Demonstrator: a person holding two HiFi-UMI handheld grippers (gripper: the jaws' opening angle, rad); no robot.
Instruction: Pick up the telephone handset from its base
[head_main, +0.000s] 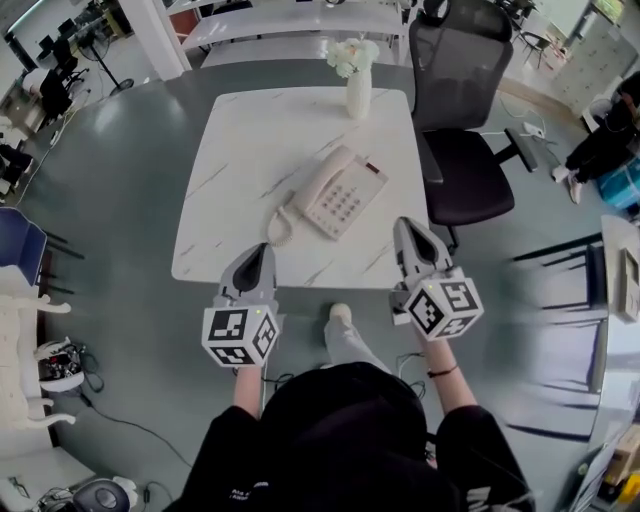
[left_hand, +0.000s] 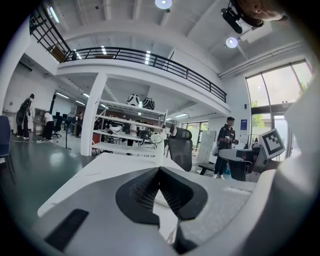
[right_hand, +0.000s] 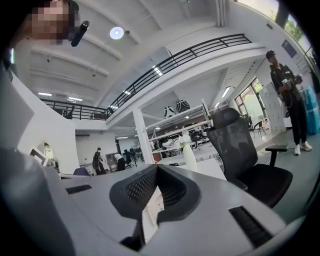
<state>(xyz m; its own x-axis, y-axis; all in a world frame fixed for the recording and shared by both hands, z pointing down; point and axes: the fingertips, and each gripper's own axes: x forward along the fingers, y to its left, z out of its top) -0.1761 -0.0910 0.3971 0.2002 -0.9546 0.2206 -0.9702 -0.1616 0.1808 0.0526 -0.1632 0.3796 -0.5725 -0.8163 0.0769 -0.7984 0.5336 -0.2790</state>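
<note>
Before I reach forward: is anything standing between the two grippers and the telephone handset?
Almost nothing. The coiled cord lies on the table between the left gripper and the handset; the right gripper faces only bare table and the keypad.

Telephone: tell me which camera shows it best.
The head view: the whole telephone lies on the white table, handset on its base, cord coiled at its left. In both gripper views the shut jaws block it; the pale sliver under them may be it.

A cream handset (head_main: 316, 178) rests cradled along the left side of its keypad base (head_main: 348, 197). The base sits askew near the table's (head_main: 240, 150) front edge. The coiled cord (head_main: 280, 227) loops off the base's near corner.
</note>
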